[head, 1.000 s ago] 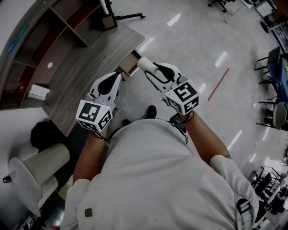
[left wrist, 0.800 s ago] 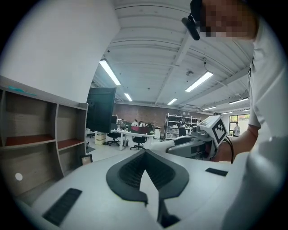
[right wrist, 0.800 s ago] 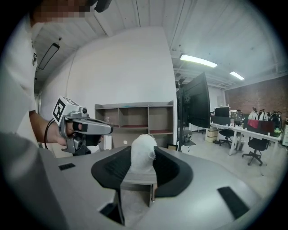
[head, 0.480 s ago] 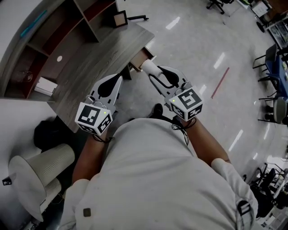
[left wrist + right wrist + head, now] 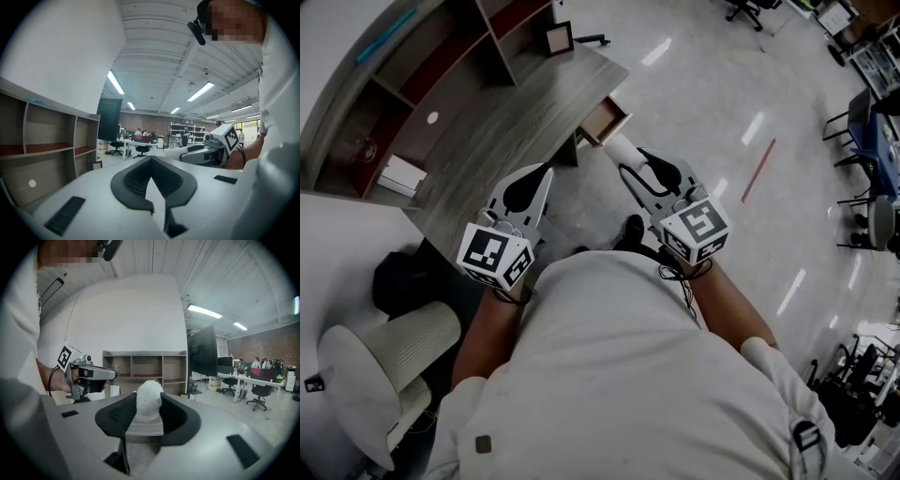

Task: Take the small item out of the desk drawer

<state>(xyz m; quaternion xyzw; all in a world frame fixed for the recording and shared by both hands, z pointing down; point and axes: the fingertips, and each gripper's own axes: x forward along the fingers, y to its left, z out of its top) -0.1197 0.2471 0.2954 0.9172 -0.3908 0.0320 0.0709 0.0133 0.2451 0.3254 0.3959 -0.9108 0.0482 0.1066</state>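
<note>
text: nothing legible is showing | signs: only square markers are showing | on: left cube (image 5: 495,255) at 9 o'clock, right cube (image 5: 695,230) at 3 o'clock

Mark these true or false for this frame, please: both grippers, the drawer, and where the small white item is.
1. The right gripper grips a white item. True.
2. The left gripper also carries something. False: its fingers are together with nothing between them.
3. The drawer is pushed shut. False: it stands pulled out from the desk.
4. The white item is outside the drawer. True.
</note>
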